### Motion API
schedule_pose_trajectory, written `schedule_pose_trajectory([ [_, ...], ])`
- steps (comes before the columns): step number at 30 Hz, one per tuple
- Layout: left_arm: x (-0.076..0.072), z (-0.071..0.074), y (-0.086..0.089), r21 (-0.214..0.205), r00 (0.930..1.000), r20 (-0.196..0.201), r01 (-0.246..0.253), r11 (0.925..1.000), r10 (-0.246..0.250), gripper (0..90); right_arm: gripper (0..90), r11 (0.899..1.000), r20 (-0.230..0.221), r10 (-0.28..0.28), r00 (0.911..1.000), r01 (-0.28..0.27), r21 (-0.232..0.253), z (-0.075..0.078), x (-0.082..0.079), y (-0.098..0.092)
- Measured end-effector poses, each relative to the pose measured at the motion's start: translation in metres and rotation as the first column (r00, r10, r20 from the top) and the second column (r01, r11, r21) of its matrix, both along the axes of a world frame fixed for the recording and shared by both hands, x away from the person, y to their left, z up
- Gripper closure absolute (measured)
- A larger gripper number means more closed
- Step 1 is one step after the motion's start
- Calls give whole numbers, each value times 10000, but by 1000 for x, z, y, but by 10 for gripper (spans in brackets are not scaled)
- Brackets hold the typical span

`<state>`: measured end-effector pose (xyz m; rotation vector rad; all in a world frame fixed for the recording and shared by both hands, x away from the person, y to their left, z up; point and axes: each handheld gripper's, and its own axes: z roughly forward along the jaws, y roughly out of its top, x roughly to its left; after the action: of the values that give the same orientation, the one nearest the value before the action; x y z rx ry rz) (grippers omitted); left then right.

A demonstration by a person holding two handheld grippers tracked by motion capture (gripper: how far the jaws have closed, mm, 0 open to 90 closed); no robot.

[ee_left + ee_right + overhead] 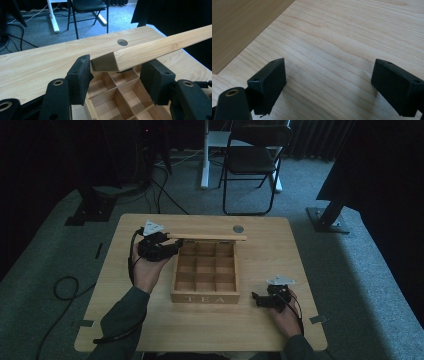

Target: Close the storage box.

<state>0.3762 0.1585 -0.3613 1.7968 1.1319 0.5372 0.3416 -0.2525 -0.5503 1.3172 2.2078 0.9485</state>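
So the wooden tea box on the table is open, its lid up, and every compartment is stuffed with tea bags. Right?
Not quite. The tea box is open with its lid up, but the compartments are bare wood with no tea bags, as the high view and the left gripper view show.

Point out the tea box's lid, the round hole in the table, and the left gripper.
lid (162, 47), left gripper view, front edge.
round hole (238, 228), high view, its centre.
left gripper (115, 78), left gripper view, midway between fingertips.

A dim lab or studio space: grey carpet (45, 265) lies around the lone wooden bench (270, 250). Beyond the tongs stand a folding chair (250, 160), a white stand leg (205, 155), loose floor cables (165, 190) and black rig feet (327, 217).
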Motion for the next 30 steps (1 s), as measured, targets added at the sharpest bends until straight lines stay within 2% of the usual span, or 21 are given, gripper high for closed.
schedule_pose_trajectory([
  [17, -5, -9, 5, -503, 9990, -409, 166, 9986, -186, 405, 122, 10000, 2, 8, 10000, -8, 0, 0, 0, 0],
  [30, -8, -13, 5, -550, 9981, -570, 188, 9983, -220, 397, 122, 10000, 7, 8, 10000, -8, 2, 0, 0, 0],
])
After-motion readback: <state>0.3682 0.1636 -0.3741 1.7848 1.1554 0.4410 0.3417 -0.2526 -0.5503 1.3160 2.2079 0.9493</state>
